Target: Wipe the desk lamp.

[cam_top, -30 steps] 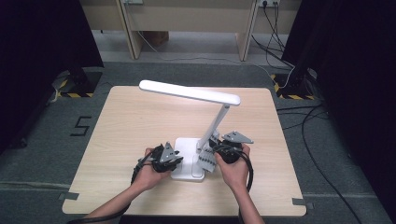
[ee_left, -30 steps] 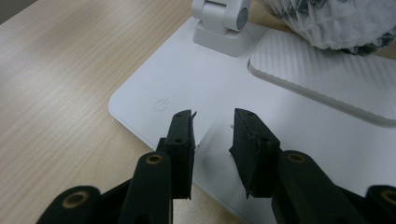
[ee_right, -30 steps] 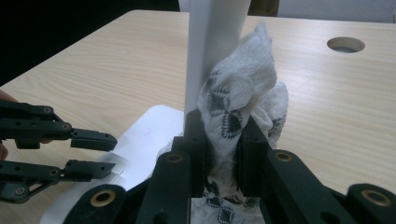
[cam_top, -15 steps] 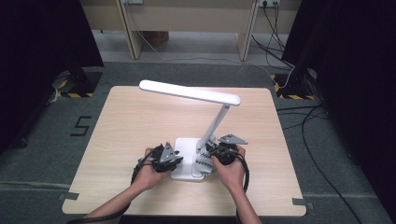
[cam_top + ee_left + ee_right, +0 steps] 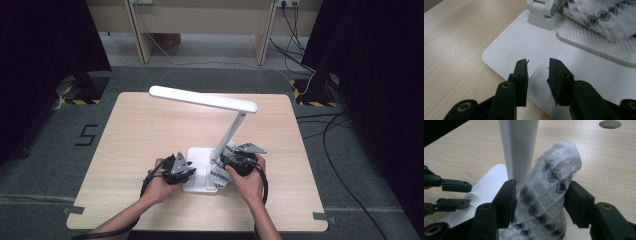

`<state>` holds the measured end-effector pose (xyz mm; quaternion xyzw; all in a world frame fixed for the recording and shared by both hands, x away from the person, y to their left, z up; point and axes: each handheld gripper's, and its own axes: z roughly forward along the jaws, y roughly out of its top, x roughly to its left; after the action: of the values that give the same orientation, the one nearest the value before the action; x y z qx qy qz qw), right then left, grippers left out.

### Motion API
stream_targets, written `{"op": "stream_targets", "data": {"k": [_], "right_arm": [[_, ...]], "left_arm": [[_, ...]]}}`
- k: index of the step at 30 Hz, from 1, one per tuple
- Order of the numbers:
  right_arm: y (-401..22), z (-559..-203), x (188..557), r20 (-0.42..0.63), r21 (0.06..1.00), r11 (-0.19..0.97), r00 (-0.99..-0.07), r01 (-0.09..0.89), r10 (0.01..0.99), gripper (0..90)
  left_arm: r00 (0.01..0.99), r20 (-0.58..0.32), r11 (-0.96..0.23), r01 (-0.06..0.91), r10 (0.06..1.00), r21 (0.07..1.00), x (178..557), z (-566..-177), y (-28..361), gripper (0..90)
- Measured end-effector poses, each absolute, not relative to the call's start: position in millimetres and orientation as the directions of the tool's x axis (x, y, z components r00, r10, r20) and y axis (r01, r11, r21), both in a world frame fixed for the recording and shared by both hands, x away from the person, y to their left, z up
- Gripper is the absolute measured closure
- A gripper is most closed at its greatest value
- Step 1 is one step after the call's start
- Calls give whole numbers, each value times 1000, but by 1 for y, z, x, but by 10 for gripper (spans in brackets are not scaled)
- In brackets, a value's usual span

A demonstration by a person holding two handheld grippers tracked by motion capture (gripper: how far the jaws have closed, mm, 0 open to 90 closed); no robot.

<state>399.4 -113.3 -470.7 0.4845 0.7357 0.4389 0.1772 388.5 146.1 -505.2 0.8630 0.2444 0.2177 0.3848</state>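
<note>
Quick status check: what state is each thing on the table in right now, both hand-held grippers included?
White desk lamp: upright, head level, arm tilted; lit or not, cannot tell.
White patterned cloth: bunched, standing against the lamp arm, on the lamp base.
Left hand-held gripper: jaws partly apart over the base's corner, nothing held.
Right hand-held gripper: jaws just opened around the cloth.

A recording studio or lab set up for data capture: a pale wood-laminate square table (image 5: 150, 130) stands on grey carpet tile flooring (image 5: 50, 165), flanked by black curtains (image 5: 45, 40). Yellow-and-black hazard tape (image 5: 75, 101) marks stand bases, grey tape patches (image 5: 73, 210) mark the table's corners, a taped numeral five (image 5: 88, 135) labels the station, and black cables (image 5: 345, 165) trail across the floor.
</note>
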Motion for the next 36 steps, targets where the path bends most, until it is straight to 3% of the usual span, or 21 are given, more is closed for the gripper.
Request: {"op": "stream_targets", "data": {"k": [9, 19, 21, 23, 27, 36], "right_arm": [[-115, -458, 390, 144, 798, 163, -447, 580, 883, 374], [-103, -489, 392, 195, 727, 175, -443, 664, 875, 356], [-106, -493, 395, 217, 725, 167, -452, 668, 865, 426], [-107, -495, 397, 236, 725, 153, -451, 672, 861, 574], [-111, -497, 402, 265, 723, 137, -456, 677, 850, 785], [-112, -484, 416, 234, 762, 115, -436, 638, 869, 835]], "left_arm": [[788, 192, -592, 253, 586, 765, 389, -505, 146, 675], [788, 190, -590, 253, 586, 767, 389, -505, 146, 675], [788, 191, -589, 252, 586, 767, 389, -505, 146, 675], [787, 189, -587, 254, 588, 768, 389, -505, 146, 675], [787, 189, -586, 253, 588, 770, 389, -505, 146, 675], [787, 191, -588, 251, 586, 769, 389, -505, 146, 676]]}}
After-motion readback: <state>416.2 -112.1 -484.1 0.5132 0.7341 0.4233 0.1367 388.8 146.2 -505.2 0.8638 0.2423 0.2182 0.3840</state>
